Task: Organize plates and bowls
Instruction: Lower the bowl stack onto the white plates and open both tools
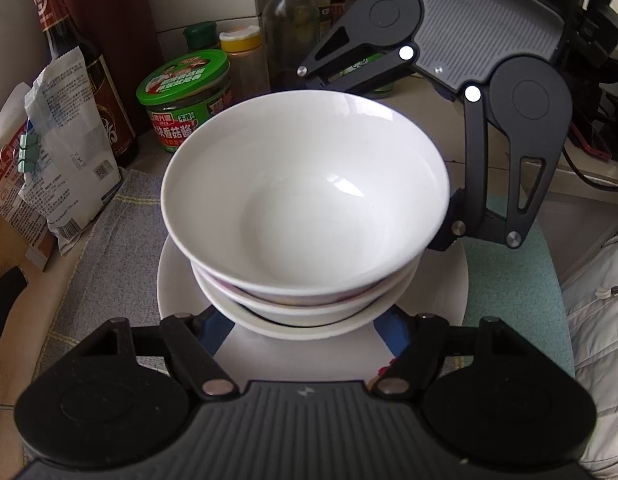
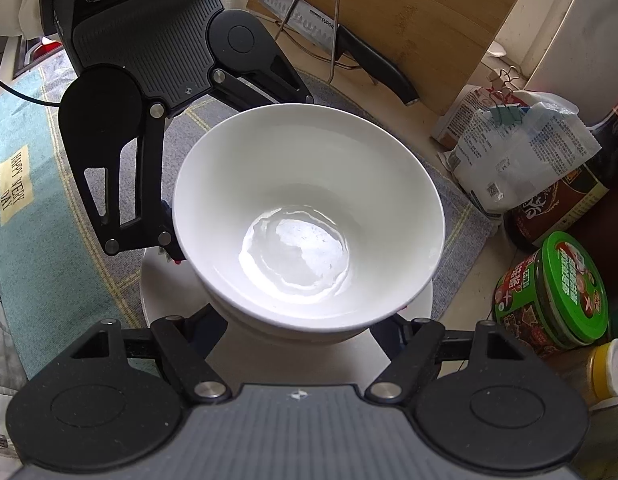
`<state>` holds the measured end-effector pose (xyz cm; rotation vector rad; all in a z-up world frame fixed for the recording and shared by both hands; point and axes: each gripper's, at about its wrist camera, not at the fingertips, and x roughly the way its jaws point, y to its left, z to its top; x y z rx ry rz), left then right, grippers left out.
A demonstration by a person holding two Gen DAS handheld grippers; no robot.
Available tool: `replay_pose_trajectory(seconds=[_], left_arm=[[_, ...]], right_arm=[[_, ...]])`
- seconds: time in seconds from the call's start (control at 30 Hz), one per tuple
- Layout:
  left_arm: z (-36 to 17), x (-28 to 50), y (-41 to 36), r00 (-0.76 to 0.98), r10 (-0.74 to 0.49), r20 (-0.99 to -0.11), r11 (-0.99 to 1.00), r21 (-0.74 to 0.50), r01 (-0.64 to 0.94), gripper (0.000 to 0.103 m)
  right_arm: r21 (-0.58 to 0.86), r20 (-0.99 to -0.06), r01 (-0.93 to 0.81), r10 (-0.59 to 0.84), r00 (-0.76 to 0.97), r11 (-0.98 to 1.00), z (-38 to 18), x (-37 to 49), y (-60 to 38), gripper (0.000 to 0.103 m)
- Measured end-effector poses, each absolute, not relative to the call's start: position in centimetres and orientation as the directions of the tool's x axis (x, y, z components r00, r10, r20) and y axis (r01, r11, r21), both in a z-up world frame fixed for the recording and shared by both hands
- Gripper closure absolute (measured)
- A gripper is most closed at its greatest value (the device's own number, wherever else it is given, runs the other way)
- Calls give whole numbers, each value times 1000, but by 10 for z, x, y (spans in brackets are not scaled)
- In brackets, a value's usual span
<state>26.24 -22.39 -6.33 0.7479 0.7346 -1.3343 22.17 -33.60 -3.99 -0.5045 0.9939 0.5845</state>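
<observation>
A stack of white bowls (image 1: 305, 200) stood on a white plate (image 1: 173, 280), which rested on a grey cloth (image 1: 105, 240). The left gripper (image 1: 305, 332) and the right gripper (image 2: 297, 332) flanked the stack from opposite sides, fingers apart around its base; contact could not be determined. A green-lidded jar (image 1: 185, 88) stood beyond.

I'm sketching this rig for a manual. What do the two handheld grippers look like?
Both match: the left gripper and right gripper have a grey ribbed body, round black discs at the sides, and black slotted linkage arms with silver pivot bolts. The right one bears two white dots. Dark cables trail behind it.
</observation>
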Motion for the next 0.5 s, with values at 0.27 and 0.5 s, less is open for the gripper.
replay_pose_trajectory(seconds=[0.27,0.5], left_arm=[[-62,263,-223,92,-573,-814,92,48,995,28],[-60,258,-217,112,-607,-787,113,54,992,8]], right_arm=[[-120,-878,-653,227,420,748,-40,222,-338,22],[-108,-864,-636,245,441,764,-40,219,-339,4]])
